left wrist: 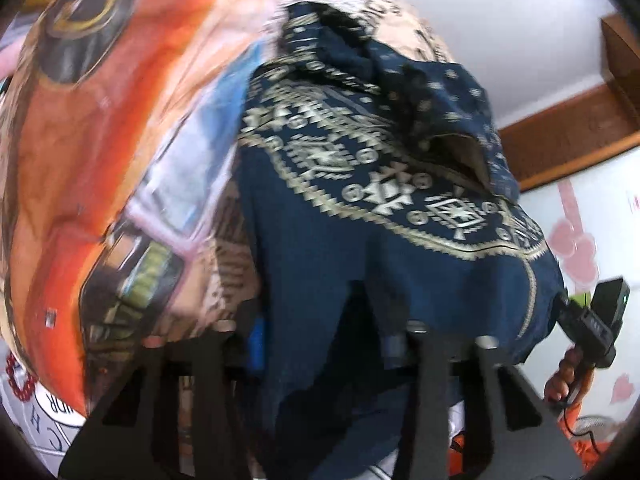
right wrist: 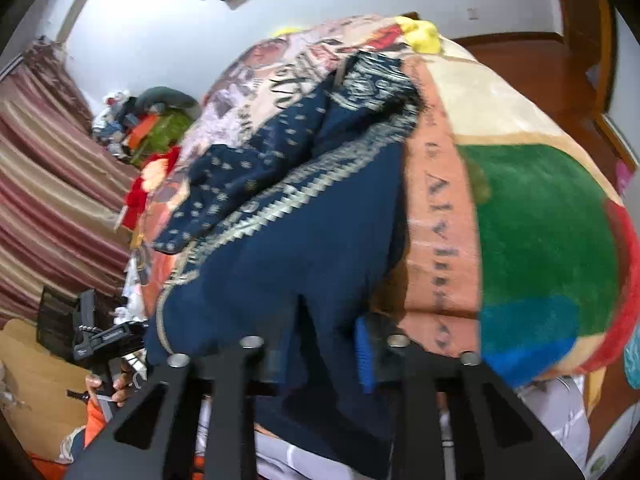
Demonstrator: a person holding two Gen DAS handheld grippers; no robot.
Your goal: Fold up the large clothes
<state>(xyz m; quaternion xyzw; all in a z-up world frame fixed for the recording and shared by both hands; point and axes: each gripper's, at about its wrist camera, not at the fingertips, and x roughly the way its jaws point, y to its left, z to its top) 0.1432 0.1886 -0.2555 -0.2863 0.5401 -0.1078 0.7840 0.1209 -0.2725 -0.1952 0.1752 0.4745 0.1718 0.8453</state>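
Note:
A navy blue garment (left wrist: 360, 216) with cream woven borders lies bunched on a bed. It also shows in the right wrist view (right wrist: 304, 232). My left gripper (left wrist: 324, 344) is shut on the garment's near edge, and the cloth drapes down between its fingers. My right gripper (right wrist: 320, 356) is shut on another part of the same edge, cloth hanging between its fingers. Each view shows the other gripper at its side edge, in the left wrist view the right one (left wrist: 596, 320) and in the right wrist view the left one (right wrist: 100, 336).
A colourful printed blanket (left wrist: 104, 128) covers the bed under the garment, with green, blue and red patches (right wrist: 544, 240) on the right. Striped curtains (right wrist: 52, 208) hang at the left. A pile of clothes (right wrist: 152, 124) sits behind. A wooden headboard (left wrist: 568, 136) is at the right.

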